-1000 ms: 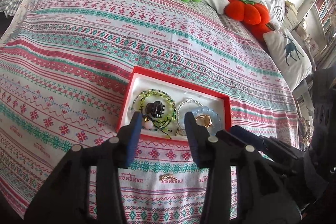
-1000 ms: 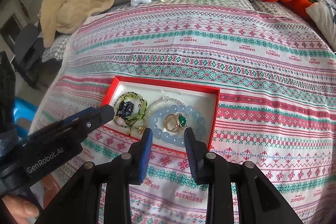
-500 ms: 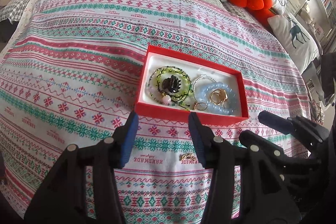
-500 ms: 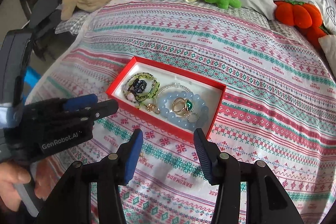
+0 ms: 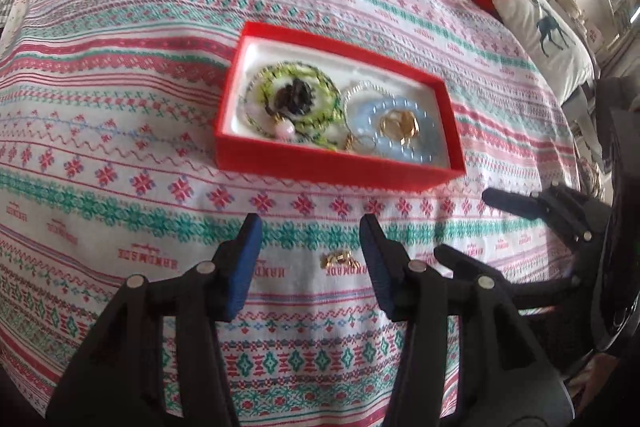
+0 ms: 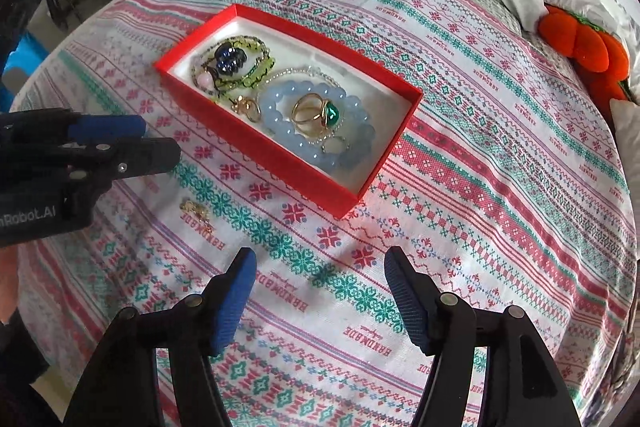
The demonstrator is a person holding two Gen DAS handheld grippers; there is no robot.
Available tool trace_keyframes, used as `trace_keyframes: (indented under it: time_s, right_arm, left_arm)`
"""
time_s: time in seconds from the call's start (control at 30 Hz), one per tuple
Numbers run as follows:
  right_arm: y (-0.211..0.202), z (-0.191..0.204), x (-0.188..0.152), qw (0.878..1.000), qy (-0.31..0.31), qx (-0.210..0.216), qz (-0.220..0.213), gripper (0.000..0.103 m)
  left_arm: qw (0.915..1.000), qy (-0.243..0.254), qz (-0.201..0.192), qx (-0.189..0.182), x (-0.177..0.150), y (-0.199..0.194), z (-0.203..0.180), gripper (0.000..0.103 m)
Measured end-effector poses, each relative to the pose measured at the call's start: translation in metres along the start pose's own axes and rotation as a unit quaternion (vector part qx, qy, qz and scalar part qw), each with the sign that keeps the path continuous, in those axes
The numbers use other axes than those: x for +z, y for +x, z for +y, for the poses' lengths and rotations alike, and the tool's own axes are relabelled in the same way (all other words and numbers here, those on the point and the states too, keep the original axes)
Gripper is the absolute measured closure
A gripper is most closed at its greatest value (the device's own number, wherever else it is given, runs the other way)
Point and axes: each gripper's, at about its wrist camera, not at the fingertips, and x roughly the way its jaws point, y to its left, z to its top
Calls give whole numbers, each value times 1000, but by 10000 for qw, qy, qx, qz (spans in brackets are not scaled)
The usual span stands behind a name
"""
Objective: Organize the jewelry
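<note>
**On the near bedspread: one stray gold piece outside the box**

Near the front wall of the shallow red cardboard box (image 6: 256,147), we see a small gold trinket (image 6: 195,209) lying alone on the striped pink-and-green woven bedspread (image 6: 480,187). In the left wrist view it sits between the spread fingertips of the left gripper (image 5: 310,227), just beside the right-hand pad. The right gripper (image 6: 320,263) also hangs with jaws apart and empty, near the box's near right corner.

Inside the box lie a green beaded bracelet (image 6: 256,67), a pale blue beaded bracelet (image 6: 352,131) and a gold ring with a green stone (image 6: 320,113).

We judge the risks thus: the trinket is tiny and flat, so closing pads may pinch cloth instead, or flick it into the busy pattern where it is hard to find. A dragged fold could also tilt the box.
</note>
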Motion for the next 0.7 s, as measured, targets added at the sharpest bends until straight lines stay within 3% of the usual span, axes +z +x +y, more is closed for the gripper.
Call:
trace_keyframes:
  time_s: [0.43,0.6,0.7]
  right_arm:
    - [5,-4,-2,9986,164,-318,401,36]
    - [13,-12,-6,9966,346,-424,613,36]
    - [12,-14,-7,9968,347,-428,572,36]
  left_arm:
    - [9976,656,207,32,-29,17,-24,54]
    - [9971,690,283,122,-29,29,-31,72]
    - [9972,688,272,100,-26,32,-31,74]
